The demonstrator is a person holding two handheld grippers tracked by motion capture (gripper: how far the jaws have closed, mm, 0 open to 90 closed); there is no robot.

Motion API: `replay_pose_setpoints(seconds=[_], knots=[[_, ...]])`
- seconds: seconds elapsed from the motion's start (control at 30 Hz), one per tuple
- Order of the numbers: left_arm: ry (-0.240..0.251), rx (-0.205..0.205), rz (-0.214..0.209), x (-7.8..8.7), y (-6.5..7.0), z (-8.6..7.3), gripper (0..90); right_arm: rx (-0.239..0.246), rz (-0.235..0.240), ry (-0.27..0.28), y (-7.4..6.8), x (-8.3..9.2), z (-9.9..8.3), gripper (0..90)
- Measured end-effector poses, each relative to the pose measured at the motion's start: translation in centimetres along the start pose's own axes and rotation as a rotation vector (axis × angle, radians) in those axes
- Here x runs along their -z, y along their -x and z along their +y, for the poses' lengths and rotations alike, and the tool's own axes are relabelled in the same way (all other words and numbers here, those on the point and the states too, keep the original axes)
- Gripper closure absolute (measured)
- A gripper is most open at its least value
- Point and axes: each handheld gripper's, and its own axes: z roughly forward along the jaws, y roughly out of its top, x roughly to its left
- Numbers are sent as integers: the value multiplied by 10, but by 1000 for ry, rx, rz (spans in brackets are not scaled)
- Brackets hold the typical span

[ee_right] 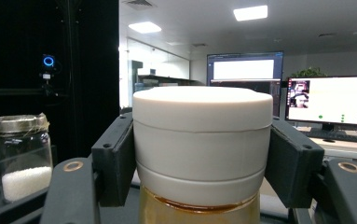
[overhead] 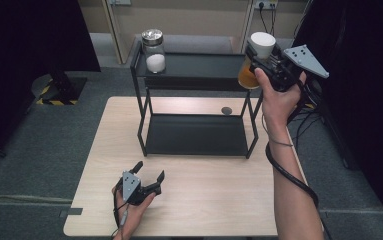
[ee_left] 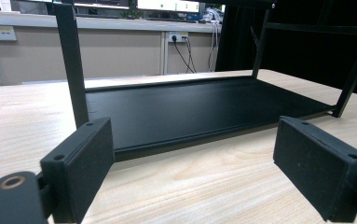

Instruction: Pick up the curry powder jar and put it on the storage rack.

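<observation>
A jar of amber liquid with a white lid (overhead: 257, 59) hangs over the right end of the black rack's top shelf (overhead: 199, 65). My right gripper (overhead: 260, 56) is shut on its white lid (ee_right: 202, 140), one pad on each side. A glass jar of white grains with a metal lid (overhead: 154, 51) stands on the left of that top shelf, and it shows at the left of the right gripper view too, as the grain jar (ee_right: 21, 156). My left gripper (overhead: 150, 172) rests on the table near the front edge, open, nothing between its pads (ee_left: 85, 163), facing the rack's lower shelf (ee_left: 190, 109).
The two-tier black rack stands on a light wooden table (overhead: 204, 200); its lower shelf (overhead: 194, 135) is bare. A dark round grommet (overhead: 226, 110) sits in the tabletop behind it. Dark curtains flank the table; monitors (ee_right: 330, 100) stand in the background.
</observation>
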Motion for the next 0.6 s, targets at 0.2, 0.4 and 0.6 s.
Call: replay_pose_setpoints(seconds=[0.2,0.4,0.6], knots=[[1,-2,1,0,0,0,119,-1,-5,-2,0,-4,5,341],[1,-1,0,0,0,0,119,0,-11,-3,0,-10,9,341],[0,1,0,0,0,0,119,-4,-15,-15,0,-16,10,341]])
